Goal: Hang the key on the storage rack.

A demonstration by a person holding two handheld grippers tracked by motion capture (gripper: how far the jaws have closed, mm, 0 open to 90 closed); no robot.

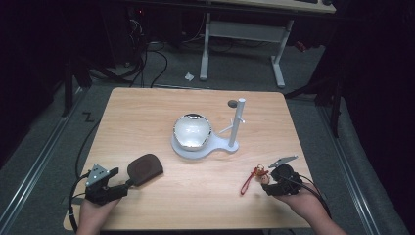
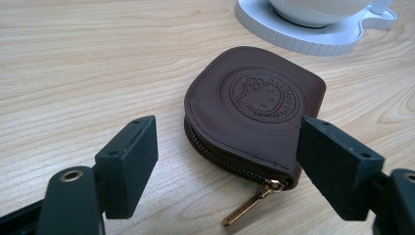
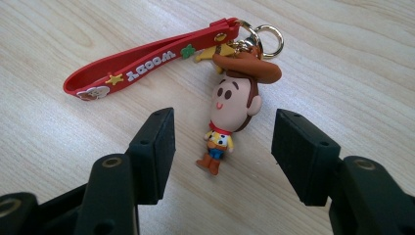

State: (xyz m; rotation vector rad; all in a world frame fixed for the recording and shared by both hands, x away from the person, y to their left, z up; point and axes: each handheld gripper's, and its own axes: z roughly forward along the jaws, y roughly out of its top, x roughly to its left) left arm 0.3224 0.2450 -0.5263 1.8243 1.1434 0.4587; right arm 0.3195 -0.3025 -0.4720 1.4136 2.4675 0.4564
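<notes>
A brown leather zip pouch with an embossed round stamp lies on the wooden table, at the front left in the high view. My left gripper stands open just short of it, its jaws wide apart and the pouch's zipper corner between them, untouched. A cowboy figure keychain with a red strap lies flat at the front right. My right gripper is open, one jaw on each side of the figure's legs, pads clear of it.
A white stand with a round mirror-like bowl and an upright post sits mid-table. A small dark disc lies behind it. The table's front edge is close under both hands.
</notes>
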